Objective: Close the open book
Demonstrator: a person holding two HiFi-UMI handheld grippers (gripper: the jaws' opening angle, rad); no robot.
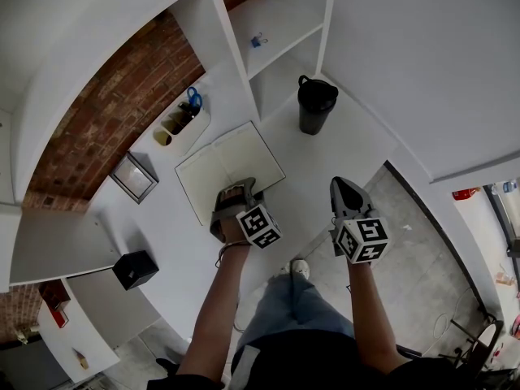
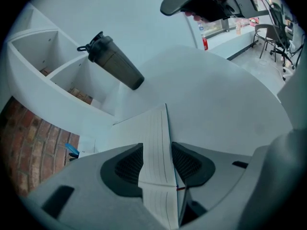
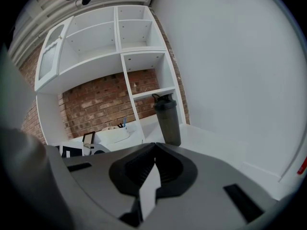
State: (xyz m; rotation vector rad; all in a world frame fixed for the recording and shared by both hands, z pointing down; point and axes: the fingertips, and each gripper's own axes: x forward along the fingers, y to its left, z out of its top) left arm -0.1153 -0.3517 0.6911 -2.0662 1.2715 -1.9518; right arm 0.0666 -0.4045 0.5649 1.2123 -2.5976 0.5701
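Beyond the fingers of the left gripper [image 1: 237, 189], a dark shaker bottle [image 1: 316, 106] stands upright on the white tabletop [image 1: 333, 165], past the far right corner of the open book [image 1: 227, 165] and apart from it. Off to the left of those fingers sits a white organiser [image 1: 180, 124] holding blue-handled scissors [image 1: 194, 98]. A small picture frame [image 1: 135, 177] lies nearer, and a black box [image 1: 135, 269] rests well to the left, behind the fingertips. A white shelf unit [image 1: 280, 23] with a blue clip [image 1: 257, 41] on one shelf rises behind the bottle, next to a brick wall [image 1: 114, 112]. The open book lies flat, lined pages up, directly ahead of the left fingers [image 2: 127, 164]. In the left gripper view its right-hand page fills the gap between the two pads, which stand apart, one on each side of that strip of paper; whether they touch it I cannot tell. The right gripper [image 1: 341, 187] hovers to the right of the book, well apart from it, its fingertips [image 3: 139, 166] brought together
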